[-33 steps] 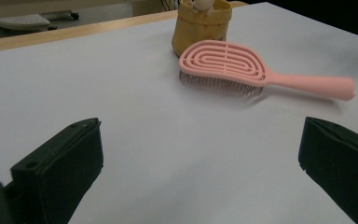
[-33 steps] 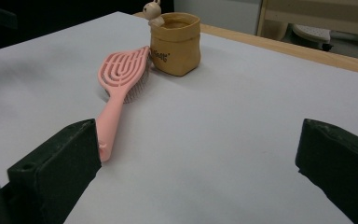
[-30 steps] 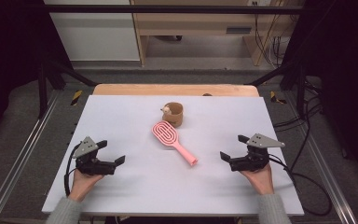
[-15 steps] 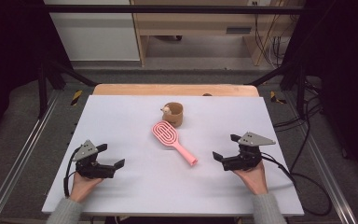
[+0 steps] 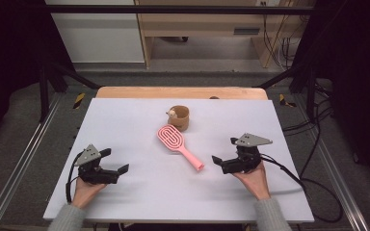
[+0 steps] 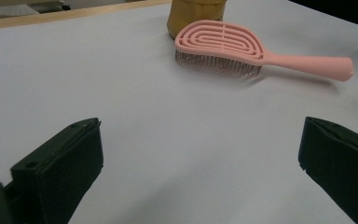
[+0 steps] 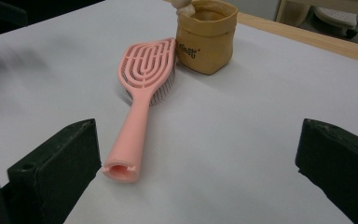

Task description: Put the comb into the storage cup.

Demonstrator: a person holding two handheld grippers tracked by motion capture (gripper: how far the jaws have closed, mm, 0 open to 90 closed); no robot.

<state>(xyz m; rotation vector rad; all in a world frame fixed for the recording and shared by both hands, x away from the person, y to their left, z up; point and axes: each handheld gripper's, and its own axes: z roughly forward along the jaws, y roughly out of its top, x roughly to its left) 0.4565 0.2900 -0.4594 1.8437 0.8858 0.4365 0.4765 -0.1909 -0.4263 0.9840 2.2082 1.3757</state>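
While the pink hairbrush point(image 5: 178, 144) lies bristles down near the middle of the white desk point(image 5: 125, 120), its head just beside a small tan paper-style pouch point(image 5: 180, 117) and its handle end pointing toward our right claw point(image 5: 224, 155), we hold both claws low over the desk with nothing in them. Our left claw point(image 5: 114, 161) sits well apart from the brush with jaws spread wide, and our right claw, jaws likewise released, is near the handle's hollow tip point(image 7: 120, 171).

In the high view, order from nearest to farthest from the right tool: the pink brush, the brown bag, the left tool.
From the right tool:
1. Pink brush, handle end just beside it.
2. Brown bag, beyond the brush head.
3. Left tool, across the table.
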